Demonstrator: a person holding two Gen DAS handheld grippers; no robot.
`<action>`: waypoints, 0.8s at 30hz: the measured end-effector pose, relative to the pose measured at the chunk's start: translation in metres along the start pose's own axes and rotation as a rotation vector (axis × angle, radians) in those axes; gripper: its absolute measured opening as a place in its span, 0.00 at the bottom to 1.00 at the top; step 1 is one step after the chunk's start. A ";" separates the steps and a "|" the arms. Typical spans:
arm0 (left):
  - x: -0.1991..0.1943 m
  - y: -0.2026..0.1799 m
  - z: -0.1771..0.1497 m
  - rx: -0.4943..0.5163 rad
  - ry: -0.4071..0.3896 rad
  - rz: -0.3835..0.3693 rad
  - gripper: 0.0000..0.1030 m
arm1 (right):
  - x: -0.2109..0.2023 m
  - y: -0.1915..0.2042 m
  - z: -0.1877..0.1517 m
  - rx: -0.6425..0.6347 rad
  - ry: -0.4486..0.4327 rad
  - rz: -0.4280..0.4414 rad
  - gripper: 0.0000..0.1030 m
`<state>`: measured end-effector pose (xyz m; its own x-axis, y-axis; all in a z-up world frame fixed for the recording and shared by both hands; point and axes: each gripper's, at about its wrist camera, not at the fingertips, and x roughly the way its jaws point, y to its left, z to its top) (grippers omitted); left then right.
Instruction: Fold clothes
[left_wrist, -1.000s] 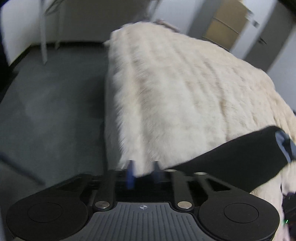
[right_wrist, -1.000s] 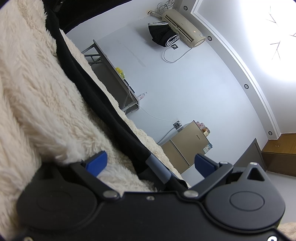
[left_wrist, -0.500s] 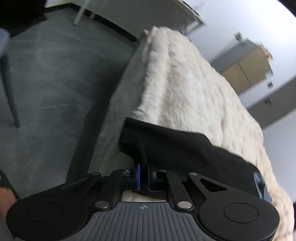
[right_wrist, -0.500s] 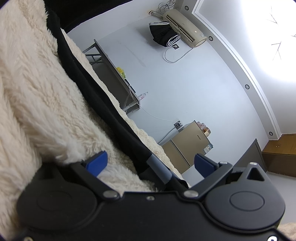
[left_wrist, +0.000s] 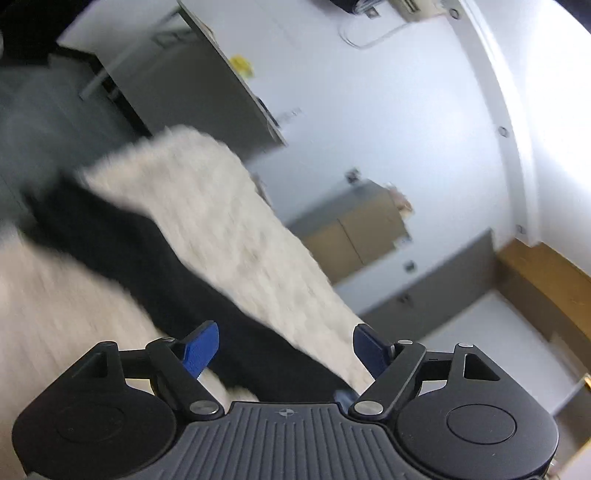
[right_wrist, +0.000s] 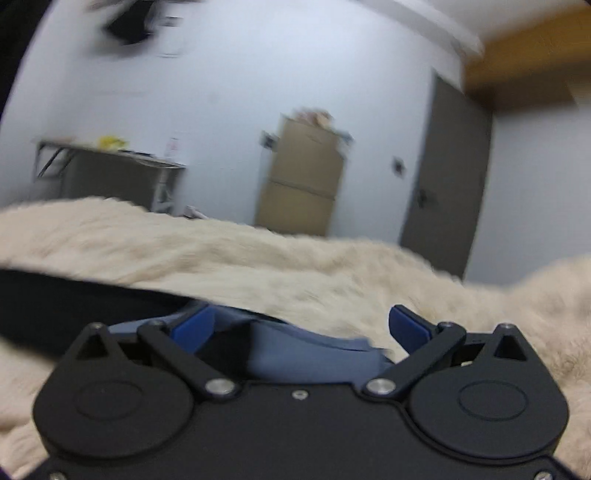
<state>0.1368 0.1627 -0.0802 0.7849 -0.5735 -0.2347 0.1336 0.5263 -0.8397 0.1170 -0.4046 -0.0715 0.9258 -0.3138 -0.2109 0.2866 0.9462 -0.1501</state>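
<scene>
A black garment (left_wrist: 147, 258) with a blue-grey band lies in a long strip across a cream fluffy blanket (left_wrist: 229, 229). My left gripper (left_wrist: 286, 347) is open, its blue fingertips (left_wrist: 201, 345) spread just above the near end of the garment. In the right wrist view the garment (right_wrist: 55, 299) runs off to the left and its blue-grey band (right_wrist: 295, 343) lies between the spread fingers of my open right gripper (right_wrist: 301, 323). Neither gripper holds cloth. Both views are blurred.
The blanket (right_wrist: 295, 266) covers the whole work surface. Behind it stand a grey metal table (right_wrist: 110, 177), a tan cabinet (right_wrist: 303, 184) and a dark door (right_wrist: 447, 177) against a white wall. Dark floor (left_wrist: 33, 110) lies beyond the blanket's far-left edge.
My left gripper was shut on the garment's edge half a second ago; it has opened and swung up over the blanket. My right gripper stayed open and turned level, over the blue-grey band.
</scene>
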 end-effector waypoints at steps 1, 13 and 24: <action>0.007 0.002 -0.006 0.001 0.051 0.037 0.70 | 0.011 -0.016 0.002 0.013 0.038 0.015 0.91; -0.006 0.004 0.002 0.044 -0.027 0.095 0.69 | 0.115 -0.094 0.045 0.164 0.334 0.316 0.08; -0.007 -0.004 0.000 0.092 -0.014 0.109 0.69 | 0.144 -0.052 0.086 -0.060 0.262 -0.155 0.64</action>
<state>0.1304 0.1646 -0.0747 0.8062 -0.5014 -0.3142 0.1019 0.6407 -0.7610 0.2566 -0.4918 -0.0107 0.7750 -0.4710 -0.4214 0.3970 0.8816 -0.2552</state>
